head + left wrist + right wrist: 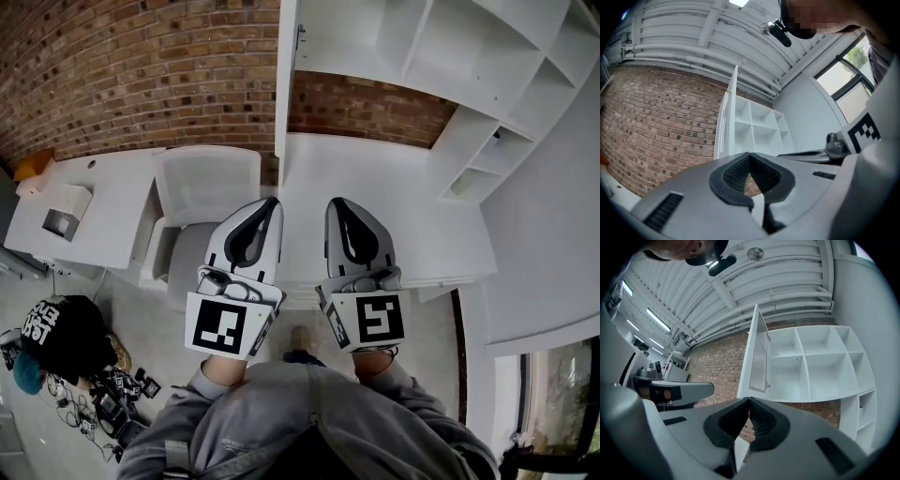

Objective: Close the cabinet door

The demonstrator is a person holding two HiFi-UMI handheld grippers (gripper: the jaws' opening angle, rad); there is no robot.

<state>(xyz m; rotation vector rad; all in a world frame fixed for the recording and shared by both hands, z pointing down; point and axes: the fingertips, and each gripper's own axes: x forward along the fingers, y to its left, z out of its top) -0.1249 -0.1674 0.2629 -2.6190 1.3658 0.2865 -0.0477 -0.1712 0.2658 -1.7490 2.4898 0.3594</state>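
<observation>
White cabinet door [757, 352]: one, swung open, seen edge-on at left side of white open-shelf cabinet [811, 362]. Two grey grippers: left gripper [271, 202], right gripper [338, 202], jaws of both pinched together, holding nothing. One white chair [202, 187] under left gripper; red brick wall [141, 66] behind. Door above and beyond both fingertips, untouched.

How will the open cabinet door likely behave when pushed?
It probably swings easily: the cabinet door stands wide open at the shelf unit's edge. Likely stiff and light: a thin flat panel. Its smooth white face may be slippery.
</observation>
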